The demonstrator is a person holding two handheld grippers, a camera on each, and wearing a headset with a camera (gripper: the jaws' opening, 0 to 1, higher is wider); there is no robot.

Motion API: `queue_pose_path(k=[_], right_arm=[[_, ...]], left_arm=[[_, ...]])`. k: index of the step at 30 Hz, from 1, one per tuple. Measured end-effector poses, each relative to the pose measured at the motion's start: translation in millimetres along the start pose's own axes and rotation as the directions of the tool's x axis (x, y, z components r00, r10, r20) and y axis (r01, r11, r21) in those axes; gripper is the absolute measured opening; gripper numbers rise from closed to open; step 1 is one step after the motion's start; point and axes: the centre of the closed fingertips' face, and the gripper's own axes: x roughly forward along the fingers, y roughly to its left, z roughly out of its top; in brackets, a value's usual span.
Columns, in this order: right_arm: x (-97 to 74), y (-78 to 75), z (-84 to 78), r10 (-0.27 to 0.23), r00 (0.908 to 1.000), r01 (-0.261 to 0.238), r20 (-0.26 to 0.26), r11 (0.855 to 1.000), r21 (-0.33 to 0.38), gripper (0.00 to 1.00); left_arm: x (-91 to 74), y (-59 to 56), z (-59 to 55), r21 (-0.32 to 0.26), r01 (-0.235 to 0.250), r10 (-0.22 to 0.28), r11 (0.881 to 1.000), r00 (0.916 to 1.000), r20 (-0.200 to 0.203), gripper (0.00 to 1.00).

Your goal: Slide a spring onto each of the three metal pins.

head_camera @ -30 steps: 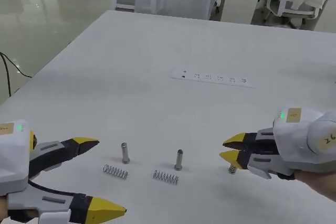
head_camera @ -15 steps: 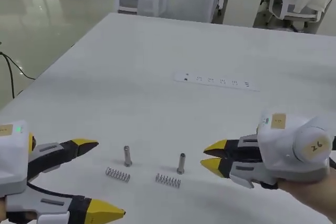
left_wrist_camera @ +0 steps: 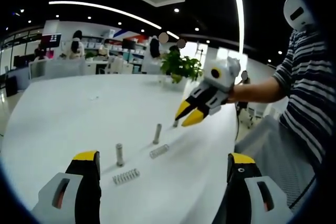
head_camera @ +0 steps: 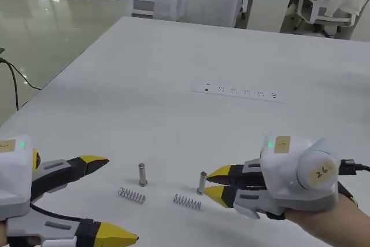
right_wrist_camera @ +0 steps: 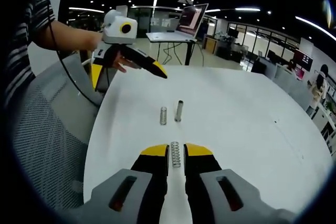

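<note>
In the head view my left gripper (head_camera: 107,198) sits low at the near edge of the table (head_camera: 144,85), jaws spread wide. My right gripper (head_camera: 215,183) faces it with a narrow gap between its tips. Between the two stand the left pin (head_camera: 142,174) and the middle pin (head_camera: 202,182), both upright, the middle one just off my right tips. The left spring (head_camera: 132,195) and right spring (head_camera: 187,202) lie flat on my side of the pins, long axes running from one gripper toward the other. A power strip (head_camera: 239,92) lies well beyond. In the left gripper view both springs and pins lie ahead of my wide jaws. The right gripper (left_wrist_camera: 188,116) is past them, by a third pin (left_wrist_camera: 175,124) too small to read. In the right gripper view the right spring (right_wrist_camera: 175,154) lies on the table and shows through the gap between my tips, lengthwise along the jaws. Ahead, the left spring (right_wrist_camera: 163,115) lies the same way just beside the left pin (right_wrist_camera: 179,110), with the left gripper (right_wrist_camera: 128,73) beyond.
</note>
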Motion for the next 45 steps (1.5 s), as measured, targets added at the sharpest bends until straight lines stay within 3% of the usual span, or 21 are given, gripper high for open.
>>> queue_pose_path(k=[10, 28, 34, 37, 45], right_arm=[[25.8, 7.2, -17.9, 0.024, 0.9977, -0.025, -0.064, 1.000, -0.015, 0.08], [54.0, -1.4, -56.3, 0.017, 0.9833, -0.015, -0.181, 1.000, 0.010, 0.09], [56.3, 3.3, -67.9, 0.041, 0.9780, -0.036, -0.205, 0.999, 0.029, 0.08], [55.2, 1.6, -65.4, 0.042, 0.9830, -0.031, -0.179, 0.998, 0.063, 0.08], [37.7, 4.7, -57.3, 0.049, 0.9849, -0.045, -0.166, 0.999, 0.028, 0.08]], left_arm=[[-0.1, -2.2, -0.9, 0.001, 0.003, -0.003, 1.000, 1.0000, -0.002, 0.98], [-2.4, -0.7, -3.6, -0.005, -0.003, 0.003, 1.000, 1.0000, -0.007, 0.98], [-4.8, -0.4, -5.6, -0.011, -0.009, 0.009, 1.000, 0.9999, -0.008, 0.98], [-4.5, -0.9, -6.2, -0.013, -0.009, 0.009, 1.000, 0.9999, -0.009, 0.98], [3.0, -7.7, -4.4, -0.004, 0.012, -0.012, 1.000, 0.9999, -0.009, 0.97]])
